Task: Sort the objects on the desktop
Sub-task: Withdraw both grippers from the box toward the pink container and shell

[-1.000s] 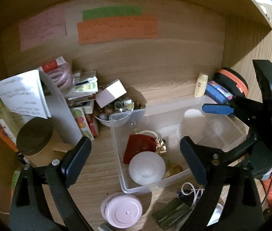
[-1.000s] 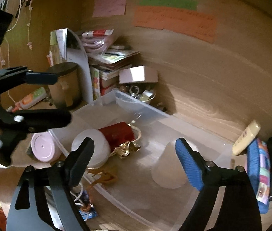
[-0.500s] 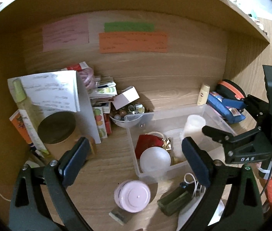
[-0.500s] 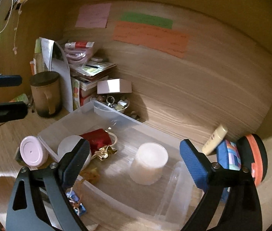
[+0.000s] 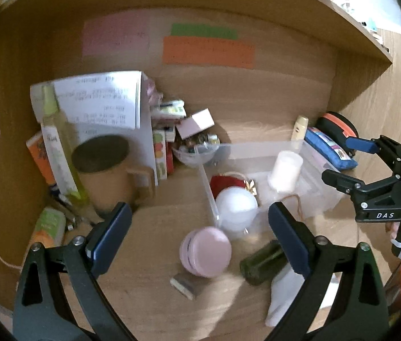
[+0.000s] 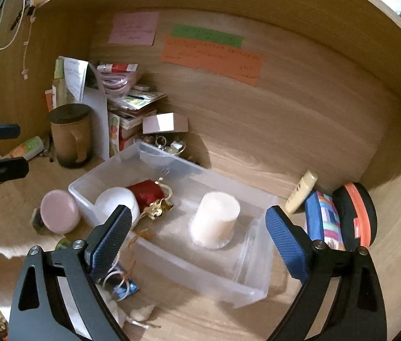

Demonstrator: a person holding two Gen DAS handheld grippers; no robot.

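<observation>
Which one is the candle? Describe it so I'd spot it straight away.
Find the clear plastic bin on the wooden desk. Inside, toward its right end, the candle stands upright and alone. It is a plain cream cylinder, unlike the white dome and red pouch at the left end.

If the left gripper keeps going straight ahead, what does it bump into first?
Probably the pink round case lying on the desk just in front of the clear bin. It sits between the open jaws of the left gripper, slightly ahead of them. Depth is hard to judge through the fisheye, so that is a best guess.
</observation>
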